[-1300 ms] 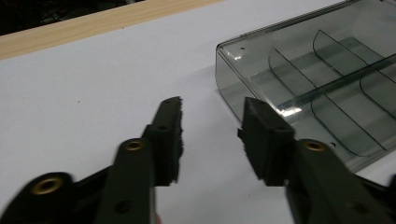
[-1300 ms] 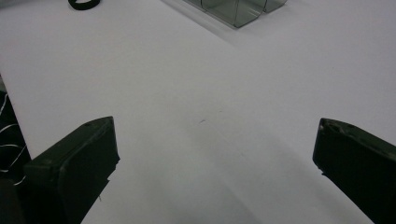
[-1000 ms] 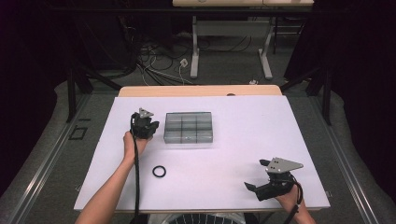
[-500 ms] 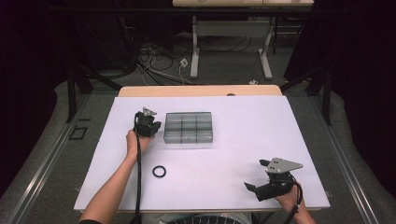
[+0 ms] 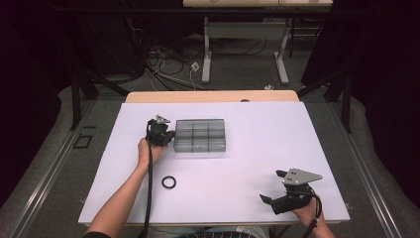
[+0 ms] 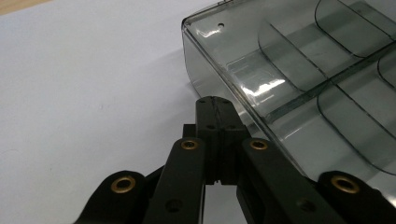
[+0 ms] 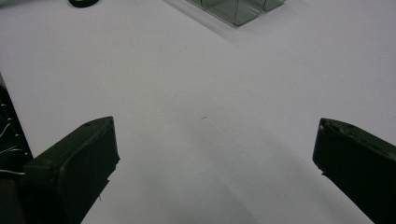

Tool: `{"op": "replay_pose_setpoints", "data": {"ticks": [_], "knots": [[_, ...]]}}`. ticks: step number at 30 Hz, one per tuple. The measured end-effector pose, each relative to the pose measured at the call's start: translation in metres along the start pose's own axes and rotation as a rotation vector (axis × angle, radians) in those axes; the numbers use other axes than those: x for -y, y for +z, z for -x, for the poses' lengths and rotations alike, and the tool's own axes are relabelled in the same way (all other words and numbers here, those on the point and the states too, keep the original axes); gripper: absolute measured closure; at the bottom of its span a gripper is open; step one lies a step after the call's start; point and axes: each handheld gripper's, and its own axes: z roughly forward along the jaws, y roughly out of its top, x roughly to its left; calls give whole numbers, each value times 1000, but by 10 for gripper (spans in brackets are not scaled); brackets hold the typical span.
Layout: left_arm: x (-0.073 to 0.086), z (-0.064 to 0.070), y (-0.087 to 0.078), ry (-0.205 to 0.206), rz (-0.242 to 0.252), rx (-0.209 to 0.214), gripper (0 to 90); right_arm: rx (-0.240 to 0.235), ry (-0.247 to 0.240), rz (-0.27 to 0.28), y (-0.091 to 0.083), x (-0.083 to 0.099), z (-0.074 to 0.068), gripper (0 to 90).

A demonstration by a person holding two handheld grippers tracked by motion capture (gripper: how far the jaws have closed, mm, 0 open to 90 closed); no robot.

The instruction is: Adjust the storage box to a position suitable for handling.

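Observation:
A clear grey compartment box (image 5: pixel 200 136) lies mid-table with its lid down; its dividers show through the lid in the left gripper view (image 6: pixel 299 79). My left gripper (image 5: pixel 161 133) is at the box's left side. Its jaws are shut together, and the tips (image 6: pixel 214 103) are at the box's side wall with nothing seen between them. A small black ring (image 5: pixel 169 182) lies on the white table nearer the person. My right gripper (image 5: pixel 278 194) rests near the front right edge, open wide (image 7: pixel 215 144), with only bare table between its jaws.
The white table (image 5: pixel 257 148) has free room right of the box and in front of it. In the right gripper view the ring (image 7: pixel 84 2) and a box corner (image 7: pixel 233 11) show at the top edge. Cables and table legs (image 5: pixel 207 54) lie on the floor beyond the far edge.
My left gripper has slid to the right, closing up on the box's left side. The right gripper, the ring and the box have stayed put.

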Motion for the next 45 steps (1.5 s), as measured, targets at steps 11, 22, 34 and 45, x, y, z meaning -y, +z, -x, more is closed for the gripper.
{"op": "replay_pose_setpoints", "data": {"ticks": [11, 22, 34, 45], "knots": [[-3, 8, 2, 14, 3, 1, 900, -4, 1, -8, 2, 0, 1, 0], [-10, 25, 7, 29, -1, 9, 900, -8, -6, -6, 2, 0, 1, 0], [-14, 37, 10, 17, -33, 23, 900, -7, 1, -4, 3, 0, 1, 0], [-16, 49, 14, 30, -39, 35, 900, -10, -5, -4, 3, 0, 0, 0]]}}
